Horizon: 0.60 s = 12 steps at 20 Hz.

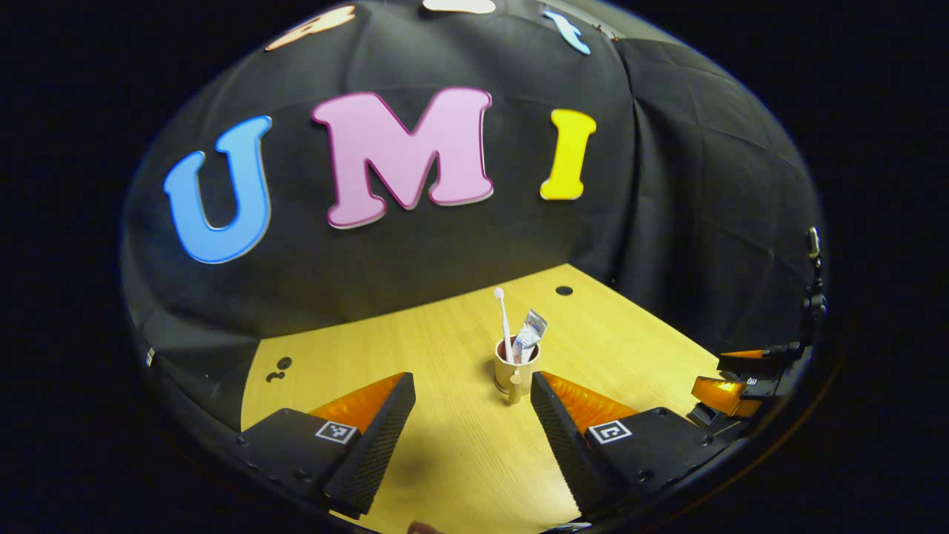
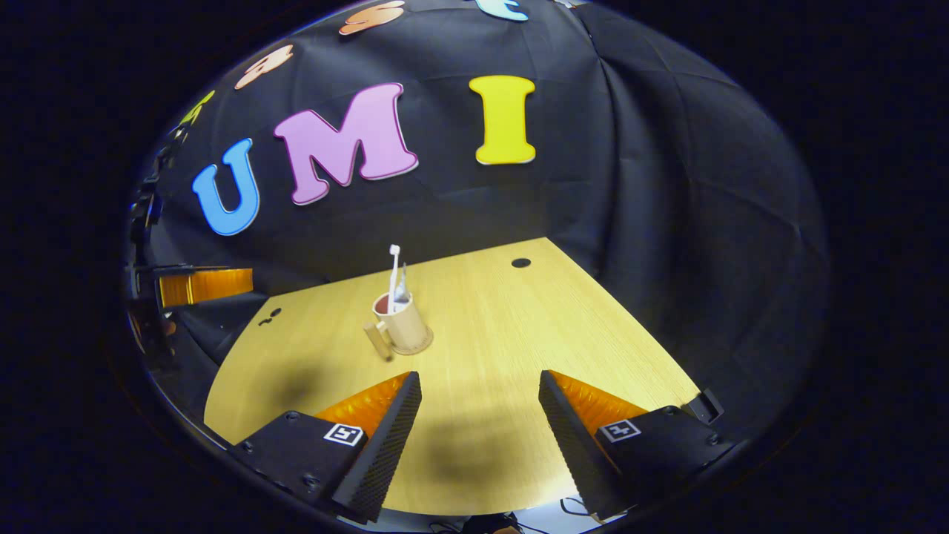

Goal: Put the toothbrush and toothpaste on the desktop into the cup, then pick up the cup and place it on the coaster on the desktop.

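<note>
A beige cup [image 1: 510, 373] with a handle stands upright on the wooden desktop [image 1: 445, 445]. A white toothbrush [image 1: 503, 319] and a toothpaste tube [image 1: 529, 334] stick up out of it. My left gripper [image 1: 471, 382] is open, and the cup sits just beyond its fingertips, near the right one. In the right gripper view the cup [image 2: 404, 326] rests on a thin round coaster [image 2: 417, 347] of the same colour, handle toward me. My right gripper [image 2: 480, 377] is open and empty, set back from the cup. The toothbrush [image 2: 393, 271] rises above the rim.
A round cable hole [image 2: 521, 262] lies near the desk's far corner, and small dark marks [image 2: 268, 317] near its left edge. The right gripper [image 1: 734, 378] shows at the edge of the left gripper view, the left gripper [image 2: 200, 285] at the edge of the right gripper view. Black cloth walls close the desk behind.
</note>
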### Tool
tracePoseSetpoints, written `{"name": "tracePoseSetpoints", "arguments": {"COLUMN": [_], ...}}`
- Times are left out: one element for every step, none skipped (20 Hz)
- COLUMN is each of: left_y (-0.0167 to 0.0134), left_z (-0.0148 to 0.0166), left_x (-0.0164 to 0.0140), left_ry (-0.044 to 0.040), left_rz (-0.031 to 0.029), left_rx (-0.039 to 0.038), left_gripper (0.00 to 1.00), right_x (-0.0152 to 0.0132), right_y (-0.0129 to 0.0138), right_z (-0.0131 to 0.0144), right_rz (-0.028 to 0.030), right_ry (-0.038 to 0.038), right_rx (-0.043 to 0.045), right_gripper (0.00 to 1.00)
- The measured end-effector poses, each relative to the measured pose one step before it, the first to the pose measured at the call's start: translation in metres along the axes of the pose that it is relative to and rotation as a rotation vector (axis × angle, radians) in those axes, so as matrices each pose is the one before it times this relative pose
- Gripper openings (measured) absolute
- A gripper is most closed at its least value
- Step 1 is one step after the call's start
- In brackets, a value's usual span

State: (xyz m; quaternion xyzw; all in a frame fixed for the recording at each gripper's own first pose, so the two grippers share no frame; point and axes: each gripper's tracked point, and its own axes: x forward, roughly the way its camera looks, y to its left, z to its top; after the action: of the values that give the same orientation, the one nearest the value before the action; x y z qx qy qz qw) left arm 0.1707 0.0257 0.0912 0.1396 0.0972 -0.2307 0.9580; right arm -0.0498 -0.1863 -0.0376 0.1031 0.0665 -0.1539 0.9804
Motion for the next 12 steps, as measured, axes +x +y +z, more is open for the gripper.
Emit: {"name": "tracePoseSetpoints", "arguments": {"left_y": [0.0036, 0.00318, 0.00494, 0.00412, 0.0052, 0.00432, 0.00397, 0.00449, 0.00625, 0.00576, 0.00507, 0.00474], "left_z": [0.00052, -0.00065, -0.00025, 0.00039, -0.00122, -0.00187, -0.0012, -0.00115, 0.00045, -0.00088, -0.00274, -0.00368], "left_x": [-0.02024, -0.01932, -0.01988, -0.0197, -0.01586, -0.01599, -0.01359, -0.01238, -0.01321, -0.0113, -0.01035, -0.00835], "left_ry": [-0.03765, -0.0369, -0.03601, -0.03509, -0.02248, -0.01774, -0.02198, -0.01611, -0.0157, -0.01244, -0.00958, -0.00381], "left_rz": [0.01237, 0.01706, 0.01429, 0.01709, 0.02488, 0.01695, 0.01255, 0.01141, 0.00429, 0.00797, 0.00501, 0.01548], "left_rx": [-0.01323, -0.01375, -0.0137, -0.01788, -0.0313, -0.03656, -0.0322, -0.02908, -0.01983, -0.01083, -0.00596, -0.00944], "left_gripper": [0.98, 0.98, 0.98, 0.98, 0.98, 0.97, 0.98, 0.97, 0.97, 0.99, 0.99, 0.99], "right_x": [-0.00983, -0.0097, -0.00855, -0.00945, -0.01024, -0.00818, -0.00907, -0.00873, -0.00914, -0.00778, -0.0072, -0.00756], "right_y": [0.01115, 0.0113, 0.01067, 0.01009, 0.00848, 0.00724, 0.00852, 0.00703, 0.00491, 0.00477, 0.00305, 0.00063], "right_z": [0.00651, 0.0044, 0.00329, 0.00336, 0.00337, 0.00195, -0.0006, -0.00242, -0.00137, -0.00239, -0.00298, -0.00366], "right_rz": [0.00947, 0.01211, 0.0119, 0.00757, 0.00273, 0.00308, 0.00508, 0.00587, 0.00554, 0.00414, 0.0028, -0.00523], "right_ry": [-0.02122, -0.01924, -0.01895, -0.01902, -0.021, -0.01819, -0.00739, -0.00078, -0.00056, -0.00014, 0.0011, 0.00244], "right_rx": [-0.00422, -0.00367, -0.00638, -0.01039, -0.01137, -0.00833, -0.00502, 0.00032, 0.00114, 0.0019, -0.00039, 0.00085], "right_gripper": [0.98, 0.98, 0.98, 0.98, 0.98, 0.98, 0.98, 0.98, 0.98, 0.98, 0.98, 0.98]}}
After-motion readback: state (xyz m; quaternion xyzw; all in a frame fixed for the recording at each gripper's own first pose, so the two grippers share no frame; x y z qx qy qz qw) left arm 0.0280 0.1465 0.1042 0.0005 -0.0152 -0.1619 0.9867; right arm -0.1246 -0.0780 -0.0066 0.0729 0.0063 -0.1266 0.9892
